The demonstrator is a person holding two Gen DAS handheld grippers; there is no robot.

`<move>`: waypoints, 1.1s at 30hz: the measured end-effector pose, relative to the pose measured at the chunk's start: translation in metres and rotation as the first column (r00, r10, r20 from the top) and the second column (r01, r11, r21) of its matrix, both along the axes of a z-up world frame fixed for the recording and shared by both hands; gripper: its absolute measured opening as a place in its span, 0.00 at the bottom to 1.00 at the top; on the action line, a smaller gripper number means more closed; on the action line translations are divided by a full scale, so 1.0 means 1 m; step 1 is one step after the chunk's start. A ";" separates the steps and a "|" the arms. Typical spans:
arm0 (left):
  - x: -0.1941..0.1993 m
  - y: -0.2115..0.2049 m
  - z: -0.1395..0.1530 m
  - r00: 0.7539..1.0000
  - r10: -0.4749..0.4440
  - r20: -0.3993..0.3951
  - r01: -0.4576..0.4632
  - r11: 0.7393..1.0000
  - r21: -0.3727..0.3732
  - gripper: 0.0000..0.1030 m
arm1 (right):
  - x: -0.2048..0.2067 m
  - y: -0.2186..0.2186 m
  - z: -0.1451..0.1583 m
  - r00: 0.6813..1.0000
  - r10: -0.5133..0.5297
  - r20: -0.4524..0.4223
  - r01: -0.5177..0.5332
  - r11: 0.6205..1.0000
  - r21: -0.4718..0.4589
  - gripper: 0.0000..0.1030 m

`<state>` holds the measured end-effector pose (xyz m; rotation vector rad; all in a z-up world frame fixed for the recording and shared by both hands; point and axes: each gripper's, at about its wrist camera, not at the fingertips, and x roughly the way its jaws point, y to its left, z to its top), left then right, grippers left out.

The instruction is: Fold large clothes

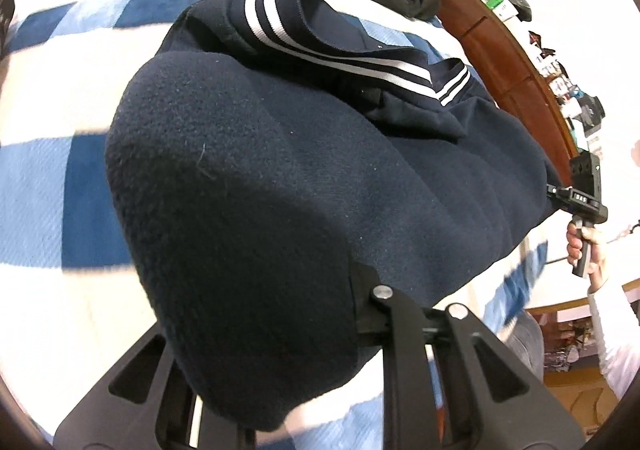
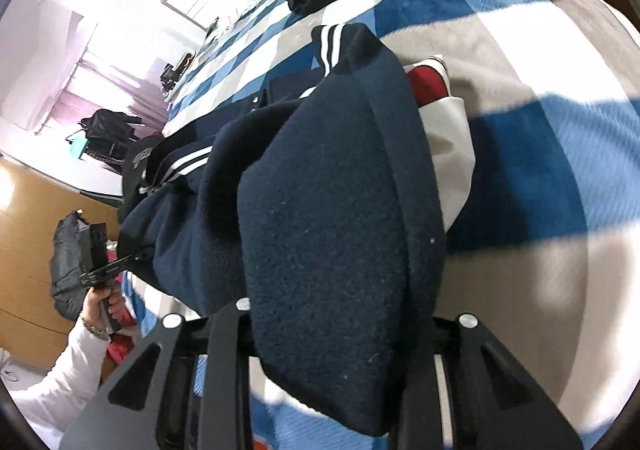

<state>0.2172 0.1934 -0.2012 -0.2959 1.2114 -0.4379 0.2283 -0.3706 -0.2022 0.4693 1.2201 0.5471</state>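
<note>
Left wrist view: the left gripper (image 1: 320,314) is clamped on the navy fleece jacket (image 1: 280,170), which drapes over its fingers above the checked blanket (image 1: 60,178).

Right wrist view: the right gripper (image 2: 340,314) is clamped on the jacket's opposite end (image 2: 328,190).

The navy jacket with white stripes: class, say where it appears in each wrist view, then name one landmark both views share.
Left wrist view: the navy jacket fills the middle, its striped band at upper centre, fabric bunched over the left gripper.
Right wrist view: the jacket runs from centre to left, draped over the right gripper.
Shared landmark: the blue and white checked blanket.
</note>
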 end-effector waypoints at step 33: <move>-0.059 -0.038 0.015 0.981 0.116 0.155 -0.140 0.978 0.156 0.94 | 0.010 0.219 0.103 0.688 0.715 0.124 -0.601 0.658 -0.454 0.95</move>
